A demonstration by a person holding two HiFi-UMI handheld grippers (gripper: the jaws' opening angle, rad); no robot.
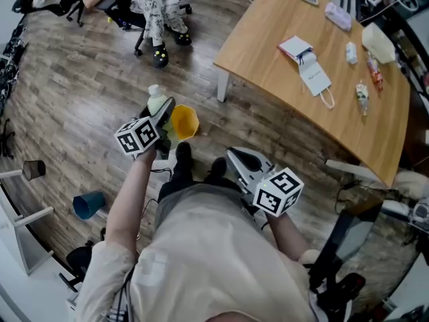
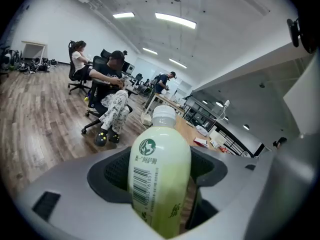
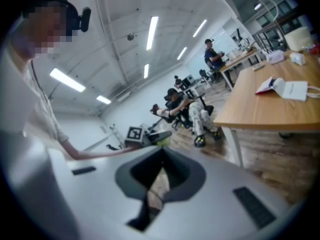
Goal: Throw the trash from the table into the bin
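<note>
My left gripper [image 1: 163, 110] is shut on a pale green bottle [image 1: 155, 100] with a white cap. In the left gripper view the bottle [image 2: 160, 174] stands upright between the jaws, its barcode label facing the camera. A yellow bin [image 1: 184, 121] stands on the wood floor just right of the bottle. My right gripper [image 1: 236, 156] hangs in front of my body, shut with nothing in it, and its closed jaws [image 3: 160, 176] point toward the table. On the wooden table [image 1: 268, 59] lie a white paper bag [image 1: 315, 76], a red-and-white pack [image 1: 295, 47] and several wrappers [image 1: 362, 96].
A person sits on an office chair [image 1: 157, 12] beyond the bin. A blue bucket [image 1: 88, 204] lies tipped at the lower left, near a small dark cup [image 1: 33, 170]. A black chair [image 1: 342, 247] stands at my right. The white table leg [image 1: 223, 86] is close to the bin.
</note>
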